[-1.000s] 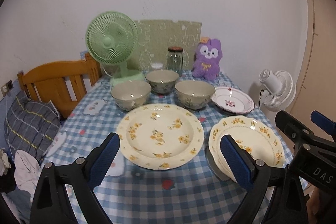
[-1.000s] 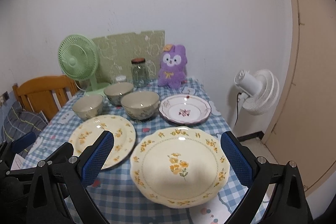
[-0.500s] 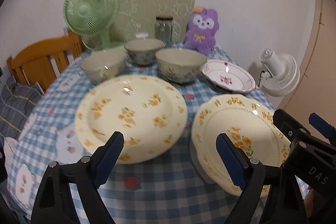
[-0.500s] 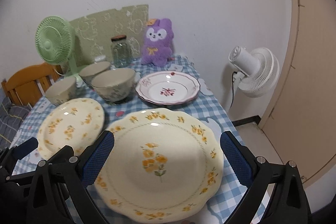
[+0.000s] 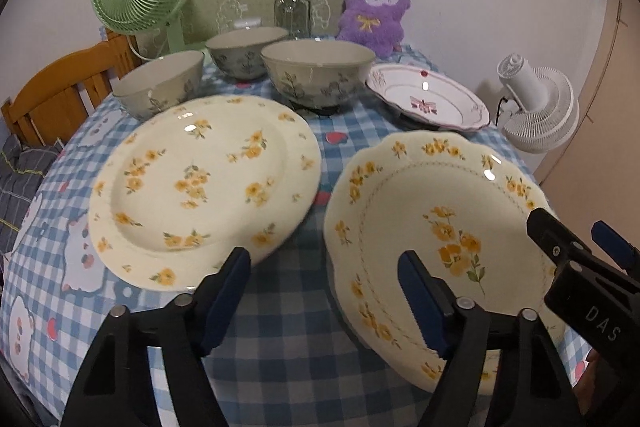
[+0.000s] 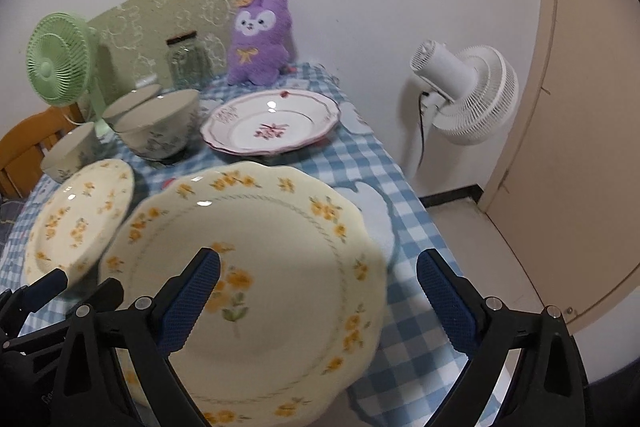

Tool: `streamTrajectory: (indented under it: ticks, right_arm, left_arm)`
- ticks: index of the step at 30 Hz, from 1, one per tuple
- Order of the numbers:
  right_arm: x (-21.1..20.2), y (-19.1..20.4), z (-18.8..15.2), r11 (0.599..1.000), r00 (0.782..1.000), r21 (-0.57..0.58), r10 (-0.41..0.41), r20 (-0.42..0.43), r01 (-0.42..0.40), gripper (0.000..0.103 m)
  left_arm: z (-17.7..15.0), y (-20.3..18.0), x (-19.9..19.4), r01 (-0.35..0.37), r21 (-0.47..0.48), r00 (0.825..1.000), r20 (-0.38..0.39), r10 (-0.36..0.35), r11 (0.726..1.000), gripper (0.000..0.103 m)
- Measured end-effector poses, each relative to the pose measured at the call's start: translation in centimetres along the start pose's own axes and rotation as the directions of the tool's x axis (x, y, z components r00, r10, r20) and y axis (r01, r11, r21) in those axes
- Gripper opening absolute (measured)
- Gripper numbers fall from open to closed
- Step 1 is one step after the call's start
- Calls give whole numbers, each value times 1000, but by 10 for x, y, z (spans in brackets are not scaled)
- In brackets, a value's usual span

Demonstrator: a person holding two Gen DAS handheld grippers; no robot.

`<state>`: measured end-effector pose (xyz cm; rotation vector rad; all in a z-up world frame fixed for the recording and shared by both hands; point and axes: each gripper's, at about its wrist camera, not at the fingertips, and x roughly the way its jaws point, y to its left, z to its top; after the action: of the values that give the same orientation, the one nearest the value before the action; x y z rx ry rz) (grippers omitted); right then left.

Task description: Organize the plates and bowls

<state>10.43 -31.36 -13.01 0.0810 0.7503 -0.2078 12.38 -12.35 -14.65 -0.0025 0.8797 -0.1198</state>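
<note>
2 grippers hover over yellow-flowered plates on the checked worktop.
Left gripper fingers are closing on nothing between round plate and scalloped plate; right gripper fingers spread above the latter; 3 bowls sit far.

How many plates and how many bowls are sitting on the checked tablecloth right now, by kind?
Cream plates with yellow flowers: 2, round-rimmed plate and scalloped plate
White plate with red flower pattern: 1
Grey-patterned ceramic bowls: 3
Total: 6
</note>
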Motion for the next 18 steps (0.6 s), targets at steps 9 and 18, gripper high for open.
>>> streamTrajectory:
  ticks: [9, 18]
  right_arm:
    - [24, -17, -4, 1000, 998, 22, -19, -56, 20, 98]
    - [50, -19, -4, 1000, 992, 7, -17, -126, 18, 81]
  left_arm:
    - [-2, -12, 21, 5, 22, 998, -60, -4, 1000, 49]
    - [4, -23, 33, 23, 54, 998, -64, -20, 998, 44]
